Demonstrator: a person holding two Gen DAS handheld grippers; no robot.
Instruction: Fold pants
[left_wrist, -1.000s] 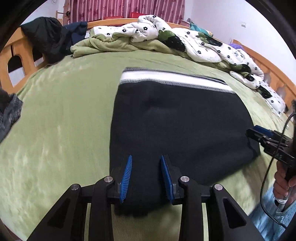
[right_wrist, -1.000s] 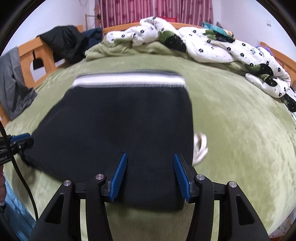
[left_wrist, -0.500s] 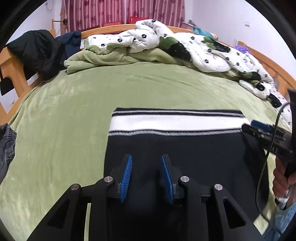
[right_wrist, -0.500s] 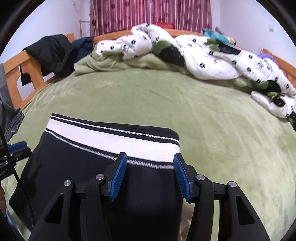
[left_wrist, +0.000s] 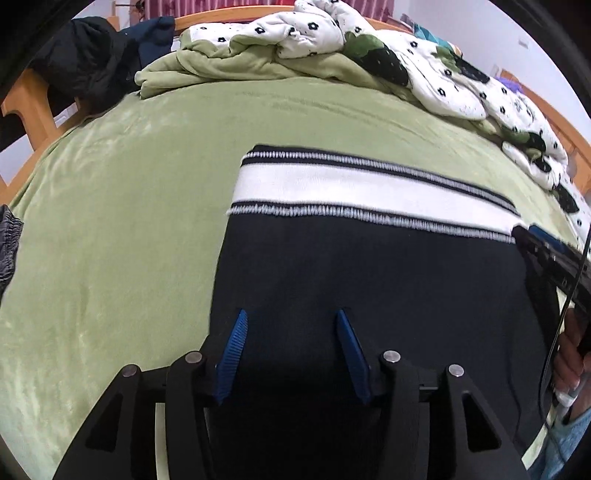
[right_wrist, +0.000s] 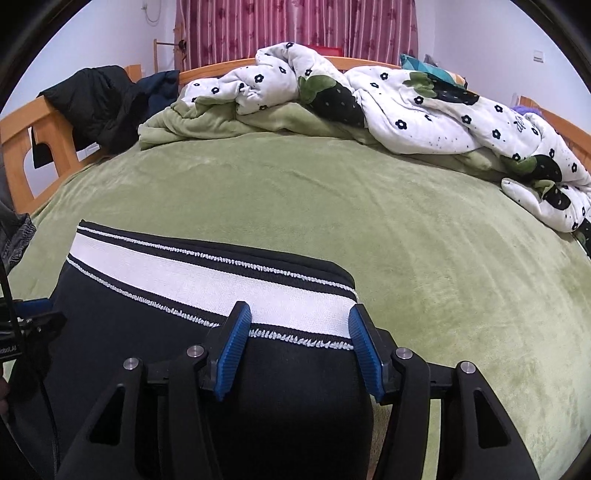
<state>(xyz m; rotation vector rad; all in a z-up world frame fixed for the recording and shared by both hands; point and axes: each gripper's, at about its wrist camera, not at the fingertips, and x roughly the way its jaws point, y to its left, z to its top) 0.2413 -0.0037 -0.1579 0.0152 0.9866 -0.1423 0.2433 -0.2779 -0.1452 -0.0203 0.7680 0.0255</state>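
The black knitted pants with a white striped waistband (left_wrist: 369, 277) lie flat on the green plush bedspread (left_wrist: 110, 229), doubled into a squat block with the waistband at the twelve o'clock edge. I judge the near half has been laid over the far one, so the hems meet the waist and the fold is made.

My left claw (left_wrist: 290, 343) hovers over the black cloth near the six o'clock edge. Its blue pads have just been spreading; they stand about half apart with nothing pinched between them, which I read as letting the cloth go.

My right claw (right_wrist: 299, 341) sits over the pants' three o'clock corner, pads astride the lower stitching of the waistband, half apart and gripping nothing that I can see. Holding both corners level keeps the edges square.

Outward, a white flower-print quilt (right_wrist: 406, 107) and a crumpled green blanket (right_wrist: 207, 125) are heaped from twelve to two o'clock, clear of my working patch. A black jacket (right_wrist: 96, 99) hangs on the wooden bed frame (right_wrist: 44, 133) at ten o'clock.
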